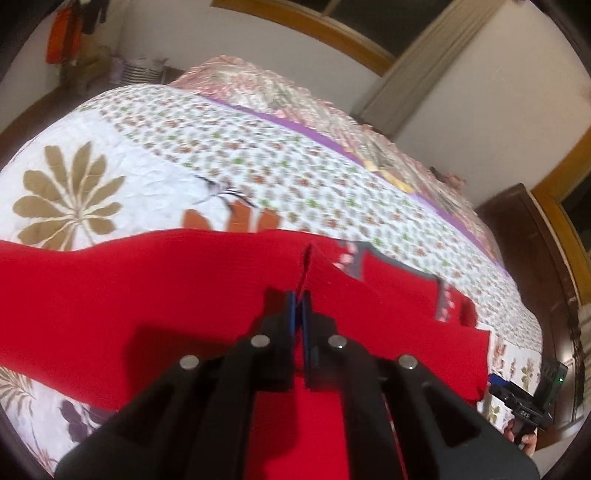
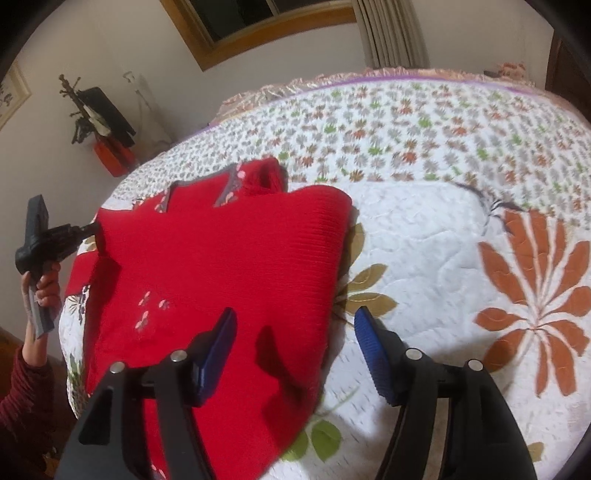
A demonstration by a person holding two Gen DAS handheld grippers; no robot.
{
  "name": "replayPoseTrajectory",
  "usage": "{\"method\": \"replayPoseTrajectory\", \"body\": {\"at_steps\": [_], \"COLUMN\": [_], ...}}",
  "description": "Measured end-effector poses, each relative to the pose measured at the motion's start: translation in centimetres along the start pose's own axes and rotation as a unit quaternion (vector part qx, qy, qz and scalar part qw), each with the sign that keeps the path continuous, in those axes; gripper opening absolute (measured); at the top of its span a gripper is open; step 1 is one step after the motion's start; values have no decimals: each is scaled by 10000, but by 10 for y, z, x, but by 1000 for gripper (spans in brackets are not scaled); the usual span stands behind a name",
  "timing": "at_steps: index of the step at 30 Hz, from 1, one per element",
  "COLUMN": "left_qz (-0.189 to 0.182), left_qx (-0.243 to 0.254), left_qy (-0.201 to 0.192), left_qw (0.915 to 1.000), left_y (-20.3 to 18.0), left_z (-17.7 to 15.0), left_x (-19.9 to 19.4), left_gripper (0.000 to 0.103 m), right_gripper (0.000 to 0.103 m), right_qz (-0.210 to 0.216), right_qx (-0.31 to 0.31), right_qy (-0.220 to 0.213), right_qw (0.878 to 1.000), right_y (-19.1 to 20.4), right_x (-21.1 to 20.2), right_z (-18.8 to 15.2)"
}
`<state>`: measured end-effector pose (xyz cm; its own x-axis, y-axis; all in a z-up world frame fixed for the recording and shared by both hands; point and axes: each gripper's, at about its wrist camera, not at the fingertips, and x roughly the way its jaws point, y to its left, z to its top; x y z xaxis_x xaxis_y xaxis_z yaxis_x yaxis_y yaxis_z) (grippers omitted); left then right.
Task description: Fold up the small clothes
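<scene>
Red knit sweater point(image 2: 221, 266) lies on the bed point(image 2: 424, 229), spread over a white quilt point(image 1: 155, 147) printed with small flowers and big tan and orange leaf shapes. Sweater has grey trim with pink flowers at the collar point(image 2: 231, 184) and small pink flower embroidery on the body point(image 2: 147, 310). Appears partly folded: right edge in the right wrist view is a rounded fold.

Far left of the right wrist view: person's hand point(image 2: 44, 288), dark red sleeve point(image 2: 22, 398), gripping the handle of the left tongs point(image 2: 98, 236). Tips meet the sweater's left edge. In the left wrist view the left tongs point(image 1: 300, 306) are pressed together with a ridge of red fabric pinched between the blue pads point(image 1: 292, 310); fabric rises to a peak just ahead of the tips.

Centre/right of the right wrist view: right tongs point(image 2: 295, 328) spread wide, nothing between the pads. Left pad point(image 2: 218, 350) is over the sweater's lower part, right pad point(image 2: 373, 354) over bare quilt just beside the sweater's right edge. Contact with the fabric cannot be told. Right tongs also show at the far right edge of the left wrist view point(image 1: 524, 402), small, next to the sweater's corner.

Background: wood-framed window point(image 2: 258, 22), curtain point(image 2: 391, 33), clothes hanging on the wall point(image 2: 103, 125).
</scene>
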<state>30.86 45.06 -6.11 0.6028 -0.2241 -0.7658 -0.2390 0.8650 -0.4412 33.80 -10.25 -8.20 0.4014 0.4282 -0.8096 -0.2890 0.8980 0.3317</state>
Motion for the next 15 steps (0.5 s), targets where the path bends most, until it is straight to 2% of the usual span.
{"method": "replayPoseTrajectory", "body": {"at_steps": [1,3,5,6,7,9,11,12,13,14,15], "left_qz": [122,105,127,149,176,118,96,34,-20,-39,-28], "left_qx": [-44,-105,-140,-117,-97,-93,-88,-77,-82,-115,-112], "left_qy": [46,216,430,505,558,626,603,607,606,532,385], "left_qw": [9999,9997,9989,9985,9982,9979,9981,9981,9981,9985,9992], "left_y": [7,14,21,22,22,23,22,21,21,21,20], "left_z": [0,0,-5,-9,-12,-16,-18,-16,-16,-15,-13], "left_x": [6,17,34,40,46,51,49,45,43,37,30], "left_gripper": [2,2,2,2,3,4,8,20,45,55,59], "right_gripper": [68,68,53,28,19,14,12,9,8,8,8], "right_qz": [22,131,188,167,254,269,22,-74,-176,-270,-260], "right_qx": [84,207,240,237,307,400,351,369,391,405,443], "right_qy": [84,196,294,341,420,415,338,324,330,383,431], "right_qw": [9999,9995,9991,9990,9983,9980,9988,9988,9985,9981,9978], "right_y": [-1,-2,-3,-3,-4,-7,-10,-13,-16,-21,-23], "right_x": [6,14,22,26,28,23,15,11,10,12,15], "right_z": [1,1,0,0,-1,-3,-3,-3,-3,-4,-6]}}
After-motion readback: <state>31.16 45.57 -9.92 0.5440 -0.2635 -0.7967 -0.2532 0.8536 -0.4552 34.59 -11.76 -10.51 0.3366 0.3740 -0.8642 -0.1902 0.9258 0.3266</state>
